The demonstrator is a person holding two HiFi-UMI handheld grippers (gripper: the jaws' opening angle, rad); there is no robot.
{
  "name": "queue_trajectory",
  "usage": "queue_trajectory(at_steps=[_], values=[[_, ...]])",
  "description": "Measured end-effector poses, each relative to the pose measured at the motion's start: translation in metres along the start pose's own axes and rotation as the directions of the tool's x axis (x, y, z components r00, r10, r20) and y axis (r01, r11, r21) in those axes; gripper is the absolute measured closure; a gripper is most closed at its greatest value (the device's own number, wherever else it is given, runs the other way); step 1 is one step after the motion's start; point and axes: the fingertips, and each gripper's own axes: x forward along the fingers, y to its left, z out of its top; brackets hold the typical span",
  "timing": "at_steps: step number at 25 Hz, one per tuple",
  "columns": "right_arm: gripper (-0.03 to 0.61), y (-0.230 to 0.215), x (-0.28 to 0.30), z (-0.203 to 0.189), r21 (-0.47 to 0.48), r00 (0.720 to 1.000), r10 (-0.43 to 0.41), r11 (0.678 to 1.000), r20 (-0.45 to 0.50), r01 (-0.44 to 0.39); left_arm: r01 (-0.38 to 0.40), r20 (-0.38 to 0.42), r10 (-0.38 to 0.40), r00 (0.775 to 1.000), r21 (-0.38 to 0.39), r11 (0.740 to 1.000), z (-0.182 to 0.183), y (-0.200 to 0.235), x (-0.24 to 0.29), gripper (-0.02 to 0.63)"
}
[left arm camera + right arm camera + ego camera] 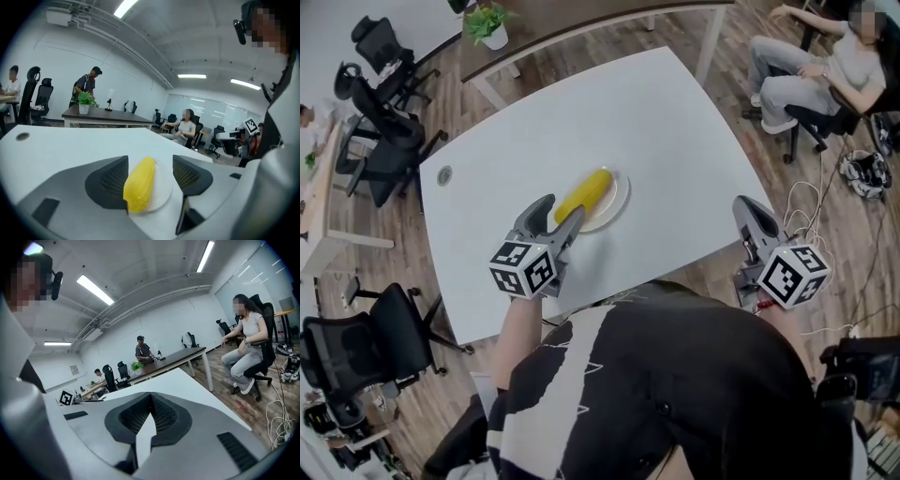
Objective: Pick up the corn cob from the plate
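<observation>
A yellow corn cob [584, 195] lies on a small white plate [616, 202] in the middle of the white table [656, 122]. My left gripper [562, 212] is at the cob's near end with its jaws open. In the left gripper view the corn cob [139, 185] lies between the two pads on the plate [162, 187], close to the left pad [112, 180], and neither pad presses on it. My right gripper [750, 216] hangs past the table's right edge, shut and empty. In the right gripper view its pads [161, 414] meet at the tips of the right gripper [150, 397].
A round grommet [444, 174] sits in the table's left corner. A brown desk [572, 28] with a potted plant [489, 23] stands behind. Office chairs [384, 141] line the left side. A person sits on a chair [811, 75] at the right, above cables [825, 202] on the floor.
</observation>
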Motion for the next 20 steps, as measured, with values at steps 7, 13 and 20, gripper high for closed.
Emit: queue_trajectory(at_steps=[7, 13, 20], values=[[0.563, -0.026, 0.005, 0.002, 0.047, 1.000, -0.014, 0.999, -0.006, 0.014, -0.056, -0.164, 0.068, 0.984, 0.071, 0.996, -0.027, 0.010, 0.026, 0.321], [0.563, -0.042, 0.007, 0.010, 0.062, 1.000, -0.014, 0.998, 0.008, 0.013, -0.084, -0.255, 0.136, 0.957, 0.206, 0.975, -0.038, 0.014, 0.045, 0.321], [0.563, -0.054, -0.003, 0.004, 0.102, 0.998, -0.064, 0.993, 0.014, 0.063, -0.037, -0.309, 0.167, 0.936, 0.386, 0.922, -0.039, 0.020, 0.063, 0.318]])
